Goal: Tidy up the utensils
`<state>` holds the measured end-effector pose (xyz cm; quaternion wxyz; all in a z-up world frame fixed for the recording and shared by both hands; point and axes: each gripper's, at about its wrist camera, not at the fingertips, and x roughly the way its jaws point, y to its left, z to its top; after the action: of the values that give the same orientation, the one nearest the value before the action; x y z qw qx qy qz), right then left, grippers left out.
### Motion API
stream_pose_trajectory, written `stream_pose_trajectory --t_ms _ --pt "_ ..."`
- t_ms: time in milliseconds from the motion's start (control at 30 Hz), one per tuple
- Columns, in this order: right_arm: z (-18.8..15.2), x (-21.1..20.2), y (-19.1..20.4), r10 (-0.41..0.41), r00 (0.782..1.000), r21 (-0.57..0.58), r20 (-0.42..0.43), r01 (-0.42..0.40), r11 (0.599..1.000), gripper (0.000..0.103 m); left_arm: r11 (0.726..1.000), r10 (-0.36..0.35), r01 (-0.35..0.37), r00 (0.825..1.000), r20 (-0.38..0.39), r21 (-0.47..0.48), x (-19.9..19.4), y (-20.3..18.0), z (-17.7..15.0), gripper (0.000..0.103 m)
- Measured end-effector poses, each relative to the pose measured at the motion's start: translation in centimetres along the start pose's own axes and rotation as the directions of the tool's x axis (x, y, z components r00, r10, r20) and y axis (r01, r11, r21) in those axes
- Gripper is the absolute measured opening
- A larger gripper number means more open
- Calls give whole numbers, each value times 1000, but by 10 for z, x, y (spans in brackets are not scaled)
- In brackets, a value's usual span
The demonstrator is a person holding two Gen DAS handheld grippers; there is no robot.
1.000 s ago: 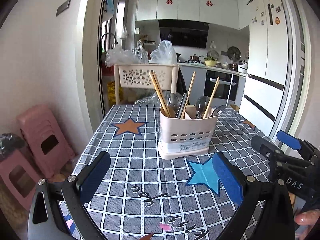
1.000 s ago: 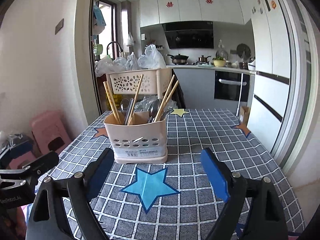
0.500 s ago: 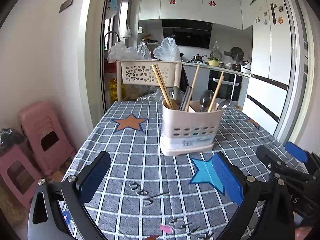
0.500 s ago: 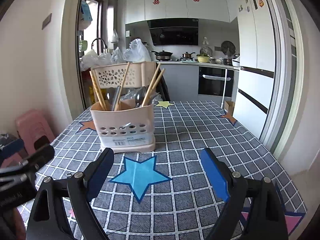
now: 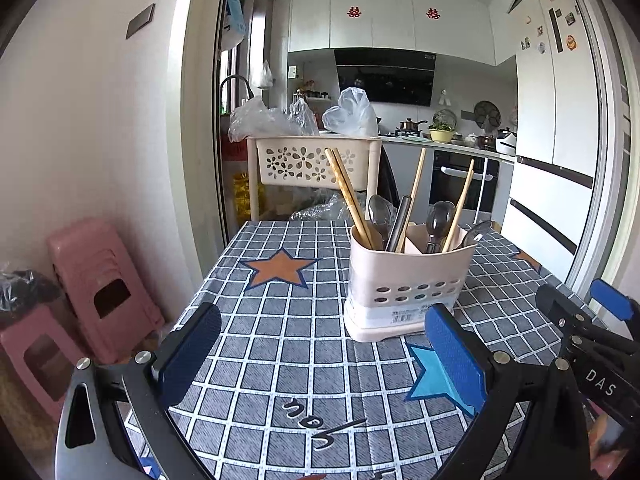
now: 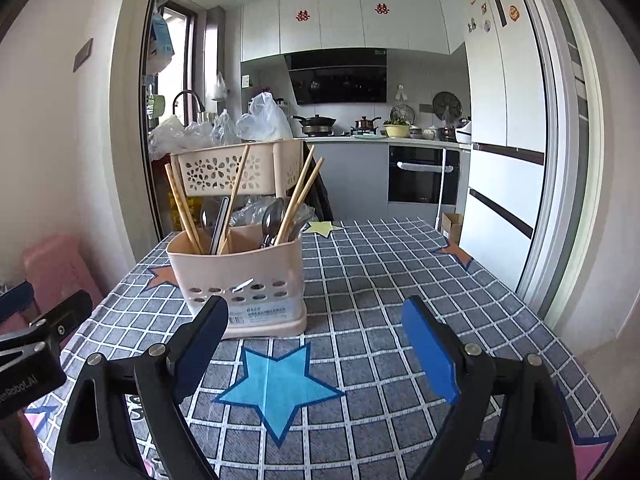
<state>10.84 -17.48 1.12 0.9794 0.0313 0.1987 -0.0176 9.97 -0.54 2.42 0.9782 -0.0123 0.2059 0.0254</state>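
Note:
A beige plastic utensil holder (image 5: 404, 284) stands upright on the checked tablecloth (image 5: 288, 340). It holds wooden chopsticks (image 5: 348, 196), metal spoons (image 5: 438, 220) and a dark-handled utensil. It also shows in the right wrist view (image 6: 240, 280), with chopsticks (image 6: 182, 204) and spoons (image 6: 272, 216) in it. My left gripper (image 5: 322, 354) is open and empty, just short of the holder. My right gripper (image 6: 316, 348) is open and empty, in front and to the right of the holder.
A beige perforated basket rack (image 5: 308, 160) with plastic bags stands behind the table. Pink stools (image 5: 92, 280) stand by the wall at left. A white fridge (image 6: 504, 168) and kitchen counter (image 6: 380, 140) lie beyond. The table's right edge (image 6: 560, 340) drops off near the door frame.
Both grippers have pulled back and tilted up a little from the holder; the holder and utensils have not moved. Both stay open.

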Motion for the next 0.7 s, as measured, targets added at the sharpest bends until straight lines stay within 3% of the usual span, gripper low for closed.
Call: stream_pose_trajectory --t_ms 700 --pt "-2 2 11 8 1000 -33 -11 -8 999 91 1000 -14 14 999 -34 -4 4 3 -3 103"
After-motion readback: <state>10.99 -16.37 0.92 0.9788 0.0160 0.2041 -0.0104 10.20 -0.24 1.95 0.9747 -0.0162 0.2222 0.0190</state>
